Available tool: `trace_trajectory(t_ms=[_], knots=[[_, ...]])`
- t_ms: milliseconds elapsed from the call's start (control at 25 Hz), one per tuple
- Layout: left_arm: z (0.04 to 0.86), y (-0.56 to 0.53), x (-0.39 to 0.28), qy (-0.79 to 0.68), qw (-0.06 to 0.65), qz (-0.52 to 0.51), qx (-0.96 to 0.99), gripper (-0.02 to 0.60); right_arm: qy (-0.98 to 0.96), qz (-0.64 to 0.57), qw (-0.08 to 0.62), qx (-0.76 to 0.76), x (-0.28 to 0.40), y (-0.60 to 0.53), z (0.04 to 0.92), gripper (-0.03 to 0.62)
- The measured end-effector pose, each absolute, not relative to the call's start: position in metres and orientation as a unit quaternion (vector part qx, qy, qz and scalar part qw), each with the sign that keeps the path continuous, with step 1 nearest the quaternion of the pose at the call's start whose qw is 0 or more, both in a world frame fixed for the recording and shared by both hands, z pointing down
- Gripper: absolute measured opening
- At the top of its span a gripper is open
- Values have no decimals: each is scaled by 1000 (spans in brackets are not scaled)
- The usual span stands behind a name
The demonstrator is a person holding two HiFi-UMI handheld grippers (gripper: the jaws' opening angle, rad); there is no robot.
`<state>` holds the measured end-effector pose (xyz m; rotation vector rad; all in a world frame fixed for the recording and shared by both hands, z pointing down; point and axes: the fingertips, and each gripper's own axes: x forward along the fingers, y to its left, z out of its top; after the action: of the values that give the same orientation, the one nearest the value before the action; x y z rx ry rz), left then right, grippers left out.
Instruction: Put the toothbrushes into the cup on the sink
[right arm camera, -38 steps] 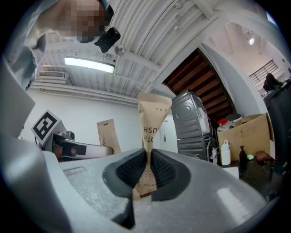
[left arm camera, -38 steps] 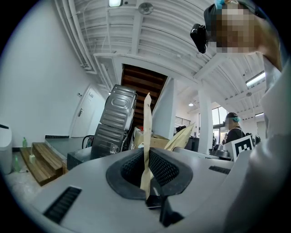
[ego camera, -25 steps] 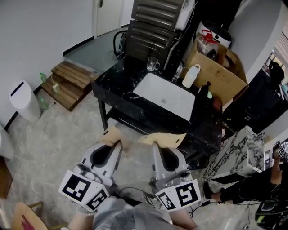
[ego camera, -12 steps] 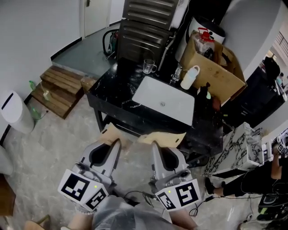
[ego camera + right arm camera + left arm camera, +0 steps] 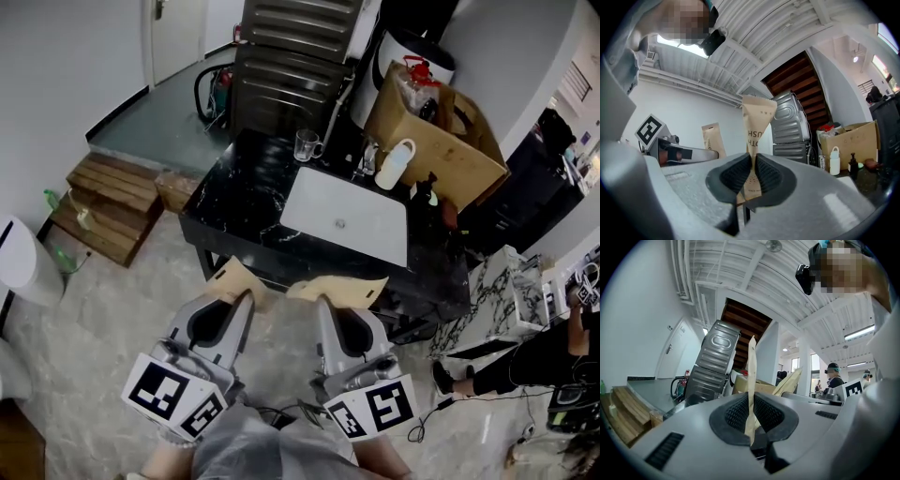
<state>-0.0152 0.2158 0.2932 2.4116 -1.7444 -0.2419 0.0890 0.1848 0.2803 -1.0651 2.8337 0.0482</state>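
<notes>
— Head view: where was the cup?
— On the desk beside the sink, well ahead of both claws.
— Left gripper view?
— The left claw was clamped on a toothbrush packet, evidently for carrying.
— Right gripper view?
— The right claw likewise pinched the second packet.

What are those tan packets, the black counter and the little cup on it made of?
The left packet and right packet look like matte tan kraft paper: flat, creased, printed. The counter is glossy black with white veins, so polished marble or an imitation. The cup is see-through with a handle: probably glass, possibly clear plastic.
</notes>
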Motion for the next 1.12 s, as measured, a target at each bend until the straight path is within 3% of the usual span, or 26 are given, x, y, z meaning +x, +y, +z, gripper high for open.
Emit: trace_trajectory(t_ms=[440,1120], knots=[[297,214,-78,-554,79,-83,824,28,920,23,52,-388,32,186,281,29],[301,213,-82,-545,76,-88,830,28,915,29,48,-400,29,185,285,29]])
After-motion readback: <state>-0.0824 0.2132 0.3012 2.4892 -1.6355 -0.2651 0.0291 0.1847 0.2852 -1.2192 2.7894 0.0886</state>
